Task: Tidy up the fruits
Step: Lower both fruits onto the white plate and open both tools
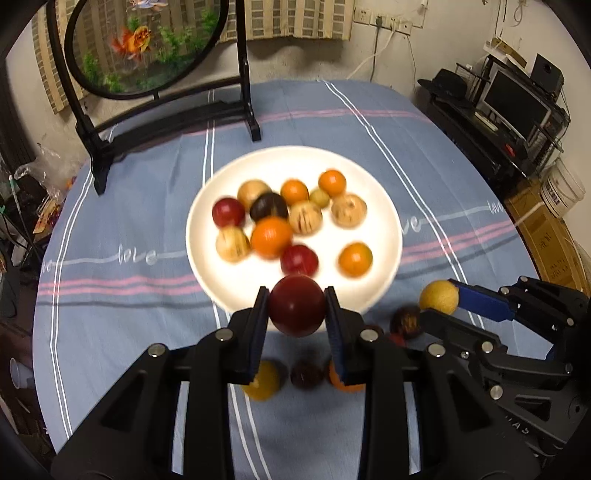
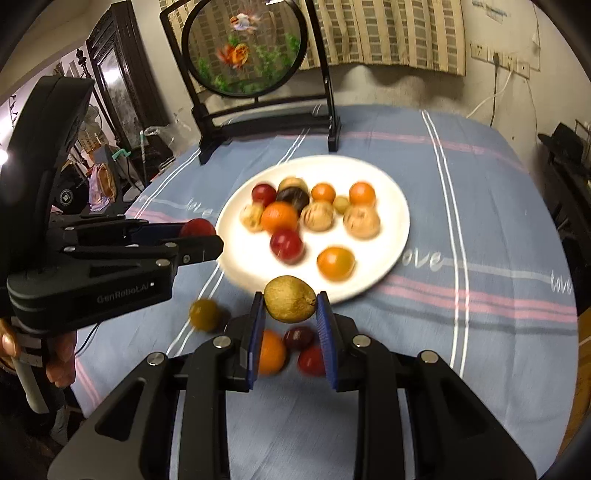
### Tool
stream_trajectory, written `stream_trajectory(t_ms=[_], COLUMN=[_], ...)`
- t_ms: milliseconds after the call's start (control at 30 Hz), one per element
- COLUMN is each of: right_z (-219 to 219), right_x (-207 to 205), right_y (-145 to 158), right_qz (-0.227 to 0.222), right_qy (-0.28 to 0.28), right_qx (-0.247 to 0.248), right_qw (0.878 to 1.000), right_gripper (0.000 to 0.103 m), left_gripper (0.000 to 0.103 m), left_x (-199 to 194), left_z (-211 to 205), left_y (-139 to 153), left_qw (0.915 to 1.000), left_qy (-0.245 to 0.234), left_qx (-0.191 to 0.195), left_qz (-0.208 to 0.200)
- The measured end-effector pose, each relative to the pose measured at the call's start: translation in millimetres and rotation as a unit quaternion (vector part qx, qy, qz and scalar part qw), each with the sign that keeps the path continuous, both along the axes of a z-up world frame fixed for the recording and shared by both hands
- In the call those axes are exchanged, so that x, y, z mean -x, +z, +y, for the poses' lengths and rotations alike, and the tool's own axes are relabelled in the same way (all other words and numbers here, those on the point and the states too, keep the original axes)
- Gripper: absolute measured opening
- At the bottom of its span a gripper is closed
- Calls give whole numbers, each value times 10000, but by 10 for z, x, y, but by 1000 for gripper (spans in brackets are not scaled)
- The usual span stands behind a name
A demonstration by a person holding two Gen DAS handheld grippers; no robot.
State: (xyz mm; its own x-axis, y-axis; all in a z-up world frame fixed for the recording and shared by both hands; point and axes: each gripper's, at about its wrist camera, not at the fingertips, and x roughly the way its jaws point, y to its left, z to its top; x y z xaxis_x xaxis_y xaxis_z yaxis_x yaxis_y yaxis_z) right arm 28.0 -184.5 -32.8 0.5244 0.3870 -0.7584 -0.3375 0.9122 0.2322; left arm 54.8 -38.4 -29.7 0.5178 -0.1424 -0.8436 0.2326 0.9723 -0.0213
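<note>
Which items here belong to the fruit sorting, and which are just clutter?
Job: white plate holding fruits; dark red fruit in left gripper; yellow-green fruit in right gripper; loose fruits on the cloth.
Clutter: goldfish screen, monitor, wall sockets.

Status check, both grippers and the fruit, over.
Left gripper shut on dark red round fruit. Right gripper shut on yellow-green lemon-shaped fruit. Round white plate ahead, crowded. Nothing blocking.

Blue striped tablecloth (image 1: 110,229), white plate (image 1: 388,221) of fruit, loose fruits (image 2: 205,314), framed goldfish screen (image 1: 147,44)
</note>
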Motion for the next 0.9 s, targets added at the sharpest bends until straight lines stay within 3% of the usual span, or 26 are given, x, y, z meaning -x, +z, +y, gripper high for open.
stream_trajectory(t_ms=[533, 900], right_z=[133, 177], right_x=[-1166, -1579], right_y=[-220, -443], right_qz=[97, 312], right_qy=[87, 159], right_qx=[116, 156], right_qw=[9998, 9993], right_gripper=[28, 28], left_gripper=[30, 30], left_x=[-1051, -1346], left_z=[86, 91], left_y=[-335, -552], left_qw=[9986, 9972], left_qy=[452, 552], left_qx=[-168, -256], left_qz=[237, 424])
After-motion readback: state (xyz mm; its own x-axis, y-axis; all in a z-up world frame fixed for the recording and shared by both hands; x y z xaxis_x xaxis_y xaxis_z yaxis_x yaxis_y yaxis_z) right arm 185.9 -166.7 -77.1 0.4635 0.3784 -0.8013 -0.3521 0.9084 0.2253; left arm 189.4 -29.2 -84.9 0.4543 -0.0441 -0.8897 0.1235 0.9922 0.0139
